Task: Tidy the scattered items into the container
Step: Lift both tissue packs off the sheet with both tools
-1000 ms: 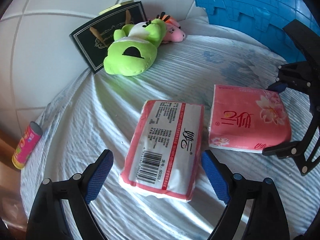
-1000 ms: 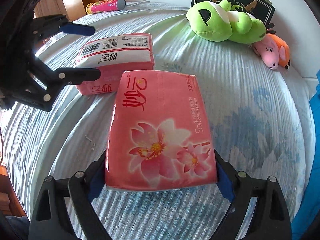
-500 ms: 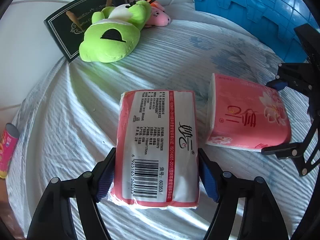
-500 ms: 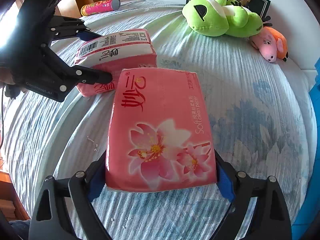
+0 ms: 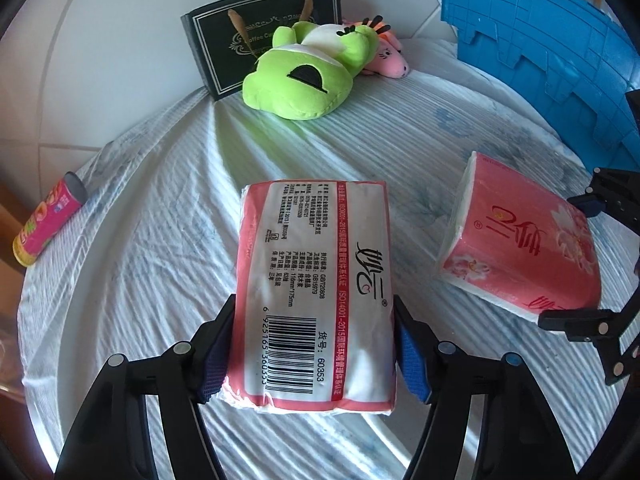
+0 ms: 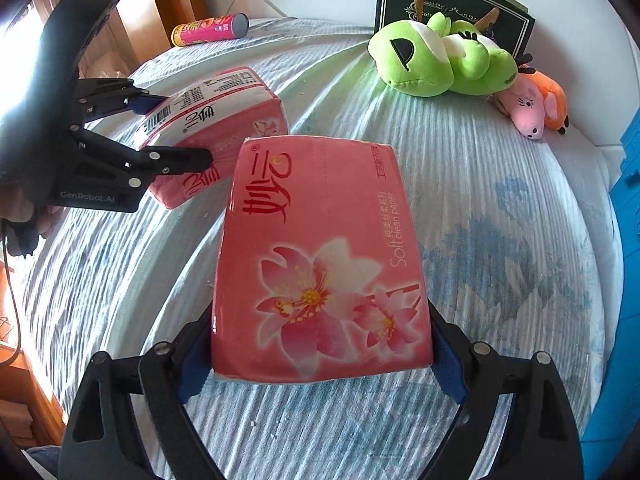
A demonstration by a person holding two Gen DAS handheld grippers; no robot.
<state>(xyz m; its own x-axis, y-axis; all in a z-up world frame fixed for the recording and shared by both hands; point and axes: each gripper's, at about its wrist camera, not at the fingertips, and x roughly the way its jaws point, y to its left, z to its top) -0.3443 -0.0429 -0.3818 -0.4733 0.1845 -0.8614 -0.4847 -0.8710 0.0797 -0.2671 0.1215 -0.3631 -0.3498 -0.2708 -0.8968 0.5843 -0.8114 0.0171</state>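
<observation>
a: looking at the left wrist view, what is cut off?

b: the blue container [image 5: 552, 60] runs out of the frame at the upper right, so its inside is hidden. a black box [image 5: 260, 36] in the upper middle is partly covered by the green plush [image 5: 304, 80], and the pink plush [image 5: 390, 62] peeks out behind it.

a: and the left gripper [image 5: 312, 350]?

b: clamped on the barcode tissue pack [image 5: 316, 280] at lower centre, a blue pad pressed to each long side.

a: the right gripper [image 6: 320, 354]?

b: closed on the flower tissue pack [image 6: 320, 260] at the centre of its own view, its pads mostly hidden behind the pack's sides.

a: anything else?

b: a pink tube [image 5: 48, 224] lies at the left edge of the striped cloth [image 5: 160, 260], well apart from both packs.
</observation>
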